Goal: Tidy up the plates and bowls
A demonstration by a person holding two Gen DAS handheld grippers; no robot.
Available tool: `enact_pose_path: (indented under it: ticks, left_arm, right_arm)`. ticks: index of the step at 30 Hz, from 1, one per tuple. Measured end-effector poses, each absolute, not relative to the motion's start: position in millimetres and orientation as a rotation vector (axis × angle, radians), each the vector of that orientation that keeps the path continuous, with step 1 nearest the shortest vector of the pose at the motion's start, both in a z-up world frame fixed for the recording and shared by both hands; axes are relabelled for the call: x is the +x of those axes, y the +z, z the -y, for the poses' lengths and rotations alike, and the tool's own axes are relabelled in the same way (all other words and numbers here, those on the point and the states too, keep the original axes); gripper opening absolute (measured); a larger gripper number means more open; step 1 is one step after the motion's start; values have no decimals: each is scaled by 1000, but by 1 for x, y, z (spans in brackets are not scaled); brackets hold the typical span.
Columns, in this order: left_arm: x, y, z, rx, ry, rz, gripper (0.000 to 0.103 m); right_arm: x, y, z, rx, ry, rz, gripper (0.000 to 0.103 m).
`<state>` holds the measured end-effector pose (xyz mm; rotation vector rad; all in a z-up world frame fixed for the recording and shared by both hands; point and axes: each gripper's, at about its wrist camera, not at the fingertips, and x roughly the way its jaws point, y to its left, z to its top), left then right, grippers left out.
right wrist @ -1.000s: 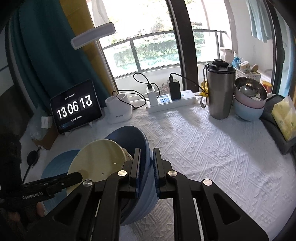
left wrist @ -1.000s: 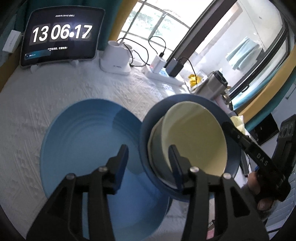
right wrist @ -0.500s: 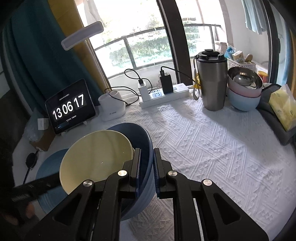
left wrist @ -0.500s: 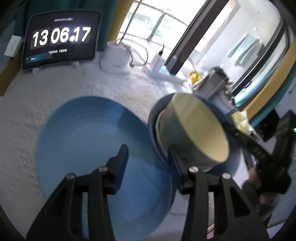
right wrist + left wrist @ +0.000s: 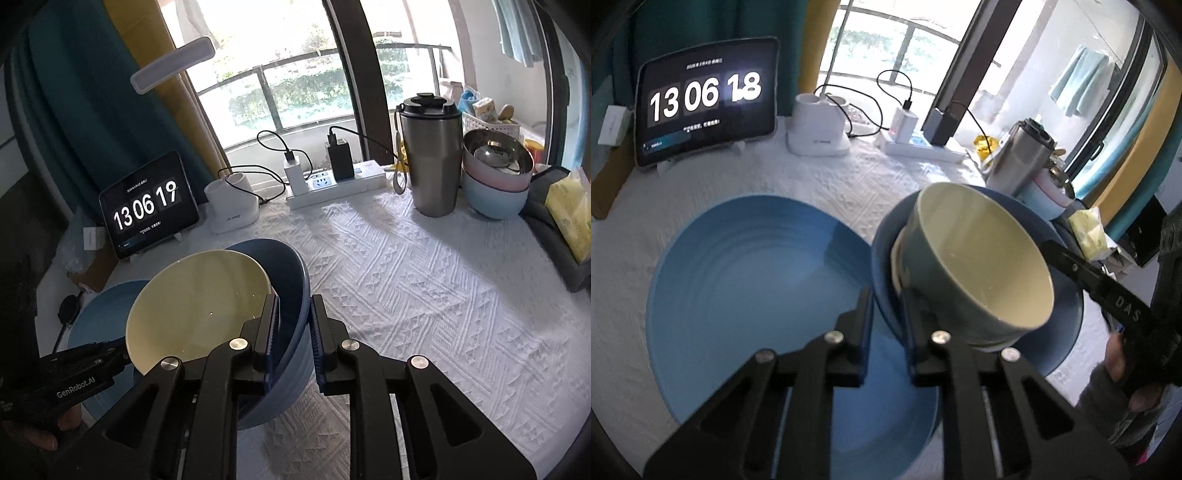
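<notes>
A round table (image 5: 424, 295) was draped in a white quilted cloth stitched with raised triangles and zigzags. Near its left edge lay a wide, shallow blue plate (image 5: 746, 295), glossy, with faint concentric ridges, flat on the cloth.

Just beside the plate, on its right, a deep dark-blue bowl (image 5: 291, 295) with a ribbed outer wall was tipped steeply toward the left, mouth facing the plate. Nested inside it was a smaller bowl (image 5: 979, 258), smooth and glazed, grey-green outside and pale cream inside, tilted the same way, its round mouth facing up and toward the right in the left wrist view.

The left gripper (image 5: 888, 325), black with blue pads, was closing on the near rim of the dark-blue bowl, one finger outside the wall and one inside; its pads looked pressed to the rim. The right gripper (image 5: 293, 332) straddled the opposite rim of the same bowl; its jaws were opening, the wall between them, and whether the pads pressed on it could not be told.

Along the far edge stood a tablet clock (image 5: 149, 203), a white power strip (image 5: 332, 184), a brushed-steel tumbler (image 5: 432, 162), and stacked pink and pale-blue bowls (image 5: 495, 184).
</notes>
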<state>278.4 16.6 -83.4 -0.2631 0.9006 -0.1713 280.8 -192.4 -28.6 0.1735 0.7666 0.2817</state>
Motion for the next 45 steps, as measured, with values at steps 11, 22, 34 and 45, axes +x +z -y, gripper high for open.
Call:
enact_pose_path:
  ticks: [11, 22, 34, 45]
  left_arm:
    - [280, -84, -13, -242, -178, -853, 14]
    - [274, -75, -17, -313, -184, -771, 12]
    - [272, -67, -13, -336, -232, -751, 11]
    - [263, -47, -30, -360, -235, -691, 11]
  right_arm:
    - [294, -41, 188, 179, 233, -838, 21]
    - [289, -40, 191, 151, 203, -812, 14]
    - [281, -16, 198, 182, 184, -763, 14]
    - [277, 4, 190, 195, 200, -731, 14]
